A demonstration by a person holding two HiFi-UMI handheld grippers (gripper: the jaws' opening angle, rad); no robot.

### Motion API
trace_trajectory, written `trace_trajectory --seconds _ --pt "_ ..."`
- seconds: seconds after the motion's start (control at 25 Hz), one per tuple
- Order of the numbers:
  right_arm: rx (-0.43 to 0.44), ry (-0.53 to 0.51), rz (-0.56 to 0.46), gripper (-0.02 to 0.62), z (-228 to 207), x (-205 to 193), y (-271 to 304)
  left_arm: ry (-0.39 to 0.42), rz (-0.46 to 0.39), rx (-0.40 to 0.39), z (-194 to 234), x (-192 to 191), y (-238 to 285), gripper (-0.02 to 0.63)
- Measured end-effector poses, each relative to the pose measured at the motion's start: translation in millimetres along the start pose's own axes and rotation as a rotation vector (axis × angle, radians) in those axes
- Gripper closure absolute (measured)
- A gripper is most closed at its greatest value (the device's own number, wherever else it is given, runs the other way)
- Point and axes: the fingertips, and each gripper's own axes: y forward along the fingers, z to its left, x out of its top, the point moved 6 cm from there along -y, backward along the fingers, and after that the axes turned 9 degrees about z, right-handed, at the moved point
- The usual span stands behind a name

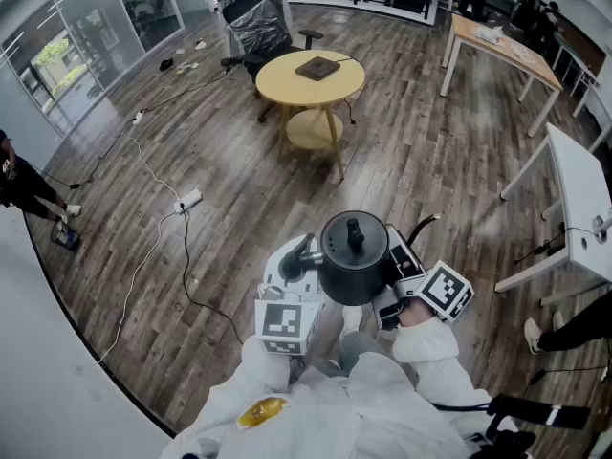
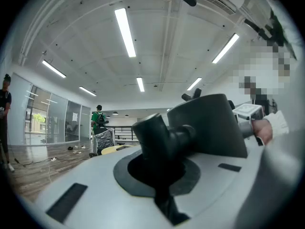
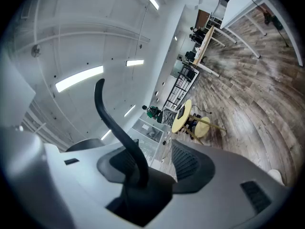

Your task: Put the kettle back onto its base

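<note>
A black gooseneck kettle [image 1: 354, 258] hangs in the air over the wooden floor, between my two grippers. My left gripper [image 1: 290, 268] is shut on the kettle's stubby black handle [image 2: 159, 136], with the kettle body [image 2: 209, 125] just to its right in the left gripper view. My right gripper [image 1: 403, 268] is at the kettle's right side, its jaws wide apart around the thin curved spout [image 3: 114, 123], which rises from between them. A dark flat square base [image 1: 317, 67] with a cord lies on the round wooden table [image 1: 287, 84] farther ahead.
A plastic-wrapped office chair [image 1: 256, 22] stands behind the round table. A wooden desk [image 1: 502, 46] and white tables [image 1: 579, 194] line the right side. A power strip [image 1: 188, 199] and cables trail across the floor at left. A person [image 1: 24, 194] stands at the left edge.
</note>
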Motion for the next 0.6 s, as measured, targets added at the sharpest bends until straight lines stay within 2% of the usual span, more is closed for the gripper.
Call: trace_trajectory --seconds 0.32,0.44,0.6 --pt "0.035 0.024 0.028 0.387 -21.6 58.8 89.4 -0.014 0.026 0.022 37.6 19.0 91.8 0.606" --pt "0.040 0.001 0.047 0.387 -32.1 91.8 133.2 -0.015 0.023 0.044 57.8 30.1 137.1 0.606" --pt "0.077 0.019 0.053 0.387 -47.0 143.1 192.7 -0.013 0.010 0.061 79.5 46.4 208.5 0.606"
